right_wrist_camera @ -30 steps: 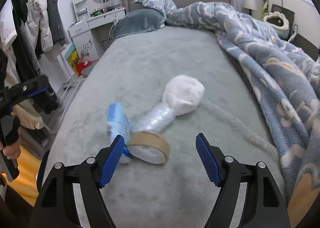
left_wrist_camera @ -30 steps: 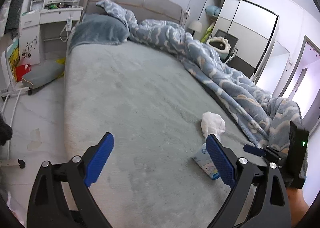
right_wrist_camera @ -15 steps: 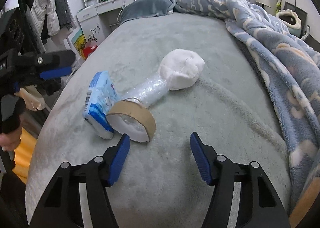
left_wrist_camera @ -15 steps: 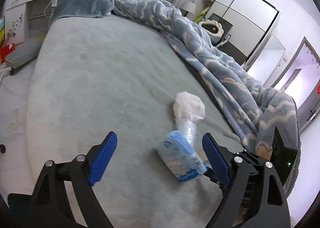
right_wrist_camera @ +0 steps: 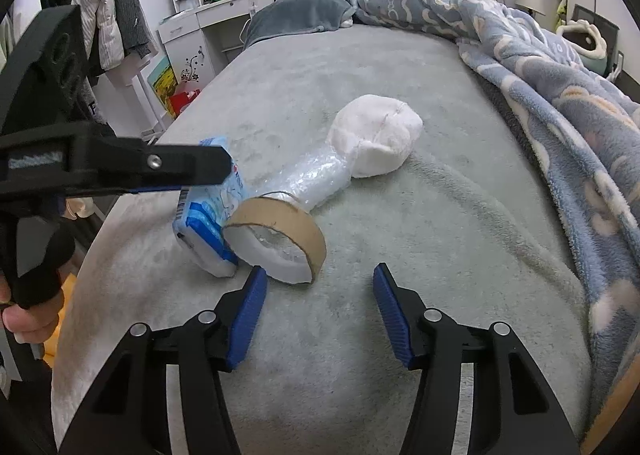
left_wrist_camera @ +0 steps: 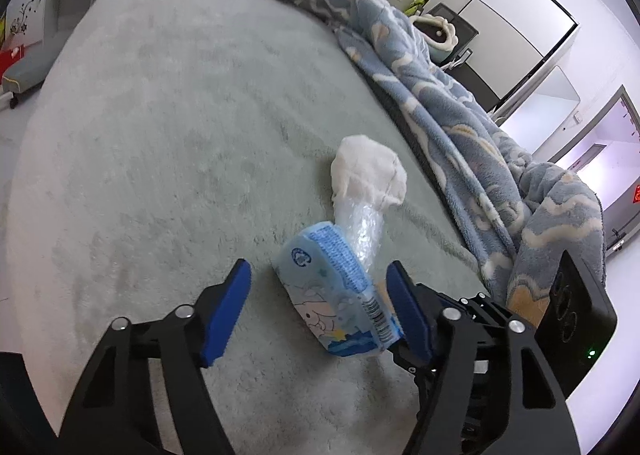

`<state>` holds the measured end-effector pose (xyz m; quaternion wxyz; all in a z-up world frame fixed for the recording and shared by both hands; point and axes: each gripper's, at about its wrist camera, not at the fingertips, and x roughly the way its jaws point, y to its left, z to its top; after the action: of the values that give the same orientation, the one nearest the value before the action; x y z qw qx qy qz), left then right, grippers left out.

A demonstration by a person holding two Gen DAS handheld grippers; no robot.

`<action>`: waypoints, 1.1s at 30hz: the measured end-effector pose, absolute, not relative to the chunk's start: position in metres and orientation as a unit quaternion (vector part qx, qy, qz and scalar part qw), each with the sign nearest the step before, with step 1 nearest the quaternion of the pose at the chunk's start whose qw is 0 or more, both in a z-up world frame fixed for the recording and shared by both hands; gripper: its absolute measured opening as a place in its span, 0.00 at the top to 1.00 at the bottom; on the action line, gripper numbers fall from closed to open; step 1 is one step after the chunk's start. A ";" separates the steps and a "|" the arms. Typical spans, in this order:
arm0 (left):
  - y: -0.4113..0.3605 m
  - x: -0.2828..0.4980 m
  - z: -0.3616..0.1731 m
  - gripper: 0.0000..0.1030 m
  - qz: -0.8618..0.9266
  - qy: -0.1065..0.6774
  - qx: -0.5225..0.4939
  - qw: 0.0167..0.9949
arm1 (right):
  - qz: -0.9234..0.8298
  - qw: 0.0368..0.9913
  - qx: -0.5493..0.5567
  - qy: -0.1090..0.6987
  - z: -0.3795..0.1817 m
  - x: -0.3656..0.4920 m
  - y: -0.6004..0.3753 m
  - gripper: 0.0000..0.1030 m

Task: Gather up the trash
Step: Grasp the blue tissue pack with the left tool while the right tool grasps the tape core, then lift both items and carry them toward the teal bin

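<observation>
Currently the left gripper (left_wrist_camera: 320,295) straddles the blue tissue pack (left_wrist_camera: 340,311) on the grey-green bedspread (left_wrist_camera: 180,135), jaws closing, pads not yet pressing. Right gripper (right_wrist_camera: 320,307) is closing too (nothing between its pads), just short of the cardboard tape ring (right_wrist_camera: 276,239). Bubble wrap (right_wrist_camera: 308,183) and white wad (right_wrist_camera: 376,139) lie touching behind.

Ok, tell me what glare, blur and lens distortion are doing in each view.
Left wrist view: the doorway is blown out by purple-white glare, and the fisheye bows the bed edges. Right wrist view: lighting is even, the tissue pack is sharp, and black vignette fills the corners.
</observation>
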<state>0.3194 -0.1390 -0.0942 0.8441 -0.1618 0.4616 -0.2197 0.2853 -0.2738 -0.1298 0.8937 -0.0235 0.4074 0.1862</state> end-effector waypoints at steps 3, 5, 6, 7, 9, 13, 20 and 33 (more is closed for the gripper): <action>-0.139 0.320 -0.096 0.44 -0.223 0.462 -0.163 0.842 | 0.185 0.893 -0.021 0.409 -0.130 0.288 -0.273 0.46; -0.138 0.320 -0.097 0.51 -0.232 0.464 -0.171 0.838 | 0.184 0.893 -0.014 0.409 -0.130 0.289 -0.273 0.46; -0.138 0.320 -0.098 0.55 -0.237 0.465 -0.175 0.835 | 0.184 0.893 -0.009 0.411 -0.130 0.290 -0.273 0.46; -0.136 0.320 -0.099 0.58 -0.243 0.467 -0.182 0.831 | 0.184 0.893 -0.006 0.411 -0.131 0.292 -0.273 0.46; -0.135 0.319 -0.099 0.61 -0.244 0.467 -0.185 0.829 | 0.182 0.892 -0.001 0.413 -0.131 0.294 -0.271 0.46; -0.132 0.316 -0.094 0.70 -0.244 0.461 -0.178 0.834 | 0.178 0.893 -0.004 0.413 -0.129 0.294 -0.267 0.47; -0.119 0.313 -0.092 0.84 -0.244 0.461 -0.179 0.835 | 0.171 0.893 -0.006 0.415 -0.127 0.297 -0.261 0.48; -0.084 0.299 -0.082 0.91 -0.237 0.454 -0.160 0.844 | 0.118 0.902 0.021 0.414 -0.117 0.299 -0.254 0.86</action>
<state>0.2987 -0.0835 -0.0821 0.8436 -0.1600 0.4543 -0.2374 0.2990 -0.2542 -0.1168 0.9023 0.0207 0.4142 0.1179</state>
